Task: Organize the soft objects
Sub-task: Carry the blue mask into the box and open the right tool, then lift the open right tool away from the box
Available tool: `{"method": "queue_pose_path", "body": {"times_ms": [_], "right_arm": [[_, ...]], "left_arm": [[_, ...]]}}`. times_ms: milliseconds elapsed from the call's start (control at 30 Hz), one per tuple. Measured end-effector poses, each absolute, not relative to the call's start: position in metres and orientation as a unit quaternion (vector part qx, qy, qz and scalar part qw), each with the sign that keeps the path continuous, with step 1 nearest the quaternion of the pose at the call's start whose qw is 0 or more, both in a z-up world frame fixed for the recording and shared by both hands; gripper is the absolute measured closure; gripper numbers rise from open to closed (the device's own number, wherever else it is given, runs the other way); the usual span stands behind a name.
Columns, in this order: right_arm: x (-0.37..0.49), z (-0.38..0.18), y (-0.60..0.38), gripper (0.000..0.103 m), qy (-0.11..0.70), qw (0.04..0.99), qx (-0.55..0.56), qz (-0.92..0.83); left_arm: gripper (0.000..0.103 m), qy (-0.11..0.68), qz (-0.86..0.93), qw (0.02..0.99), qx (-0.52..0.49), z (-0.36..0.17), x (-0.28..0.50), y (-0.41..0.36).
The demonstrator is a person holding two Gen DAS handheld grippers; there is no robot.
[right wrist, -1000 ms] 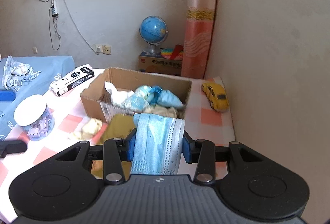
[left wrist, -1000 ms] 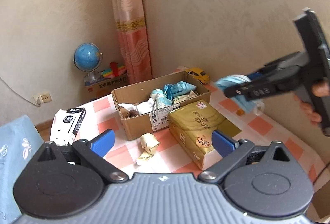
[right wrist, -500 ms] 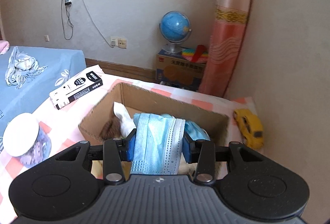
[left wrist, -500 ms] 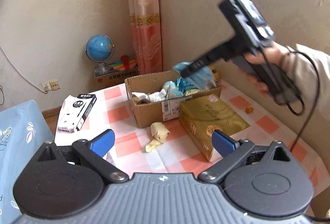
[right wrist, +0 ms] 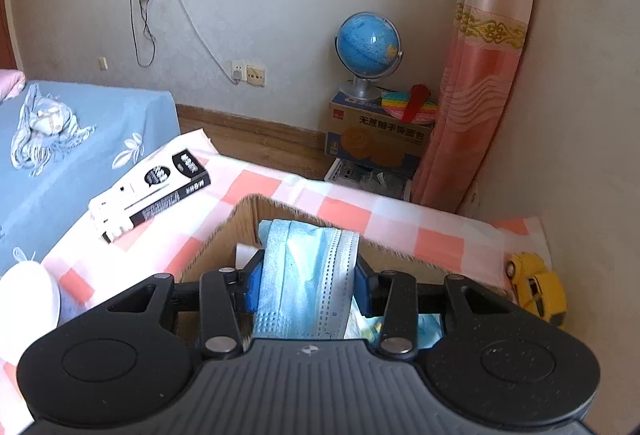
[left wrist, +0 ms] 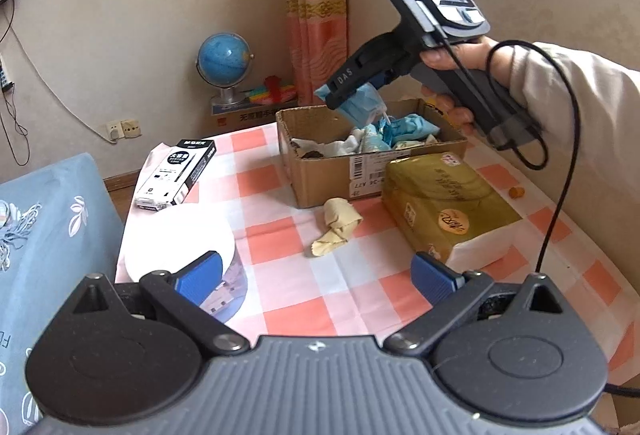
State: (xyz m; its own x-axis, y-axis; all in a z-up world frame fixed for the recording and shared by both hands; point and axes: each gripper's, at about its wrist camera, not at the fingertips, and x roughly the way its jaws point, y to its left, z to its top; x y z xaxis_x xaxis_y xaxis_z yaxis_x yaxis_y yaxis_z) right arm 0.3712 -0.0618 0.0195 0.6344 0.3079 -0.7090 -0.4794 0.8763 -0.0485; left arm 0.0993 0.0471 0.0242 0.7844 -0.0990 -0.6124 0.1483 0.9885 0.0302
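1. Right gripper (right wrist: 306, 289): your jaws are clamped on the blue face mask (right wrist: 308, 275), which bunches between the pads and drapes back over the gripper body
2. Change noted: a second ago you carried the mask out to the right of the table, off beside the box; half a second ago it was arriving at the rim; now it hangs directly over the cardboard box (left wrist: 320, 171), with the gripper tilted down toward the opening. Judged meaning: the carry is done and only the release remains
3. Mask relative to box: above the far left part of the opening, not yet touching the contents as far as the left wrist view shows; its loose ear loops dangle just over the pile of blue and white soft items (left wrist: 384, 137) already inside
4. Left gripper (left wrist: 316, 275): your jaws stand wide apart, holding nothing, hovering near you over the checked tablecloth (left wrist: 280, 231)
5. Remaining soft item: a crumpled yellow cloth (left wrist: 334, 231) lies on the tablecloth just in front of the box, between your left fingers and it; likely the next pick
6. Nearby, not soft: gold tissue pack (left wrist: 444, 203) right of the cloth, touching the box front; yellow toy car (right wrist: 538, 287) at the far right
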Motion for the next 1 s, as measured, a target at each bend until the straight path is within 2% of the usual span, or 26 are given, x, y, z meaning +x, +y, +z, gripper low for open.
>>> {"method": "queue_pose_path", "body": {"times_ms": [100,167,233,333,1000], "right_arm": [[0.376,0.017,-0.059,0.039,0.365,0.898,-0.113,0.218],[0.375,0.016,-0.060,0.012,0.363,0.901,-0.115,0.207],[0.369,0.018,-0.066,0.005,0.356,0.905,-0.108,0.206],[0.359,0.022,-0.076,0.000,0.358,0.905,-0.095,0.209],[0.263,0.031,-0.128,0.000,0.345,0.921,-0.080,0.159]], "left_arm": [[0.003,0.322,-0.061,0.944,0.037,0.025,0.099,0.048],[0.003,0.323,-0.061,0.944,0.037,0.025,0.098,0.048],[0.003,0.322,-0.061,0.944,0.038,0.025,0.097,0.047],[0.003,0.321,-0.063,0.944,0.034,0.025,0.097,0.047],[0.003,0.313,-0.079,0.946,0.037,0.025,0.087,0.037]]}}
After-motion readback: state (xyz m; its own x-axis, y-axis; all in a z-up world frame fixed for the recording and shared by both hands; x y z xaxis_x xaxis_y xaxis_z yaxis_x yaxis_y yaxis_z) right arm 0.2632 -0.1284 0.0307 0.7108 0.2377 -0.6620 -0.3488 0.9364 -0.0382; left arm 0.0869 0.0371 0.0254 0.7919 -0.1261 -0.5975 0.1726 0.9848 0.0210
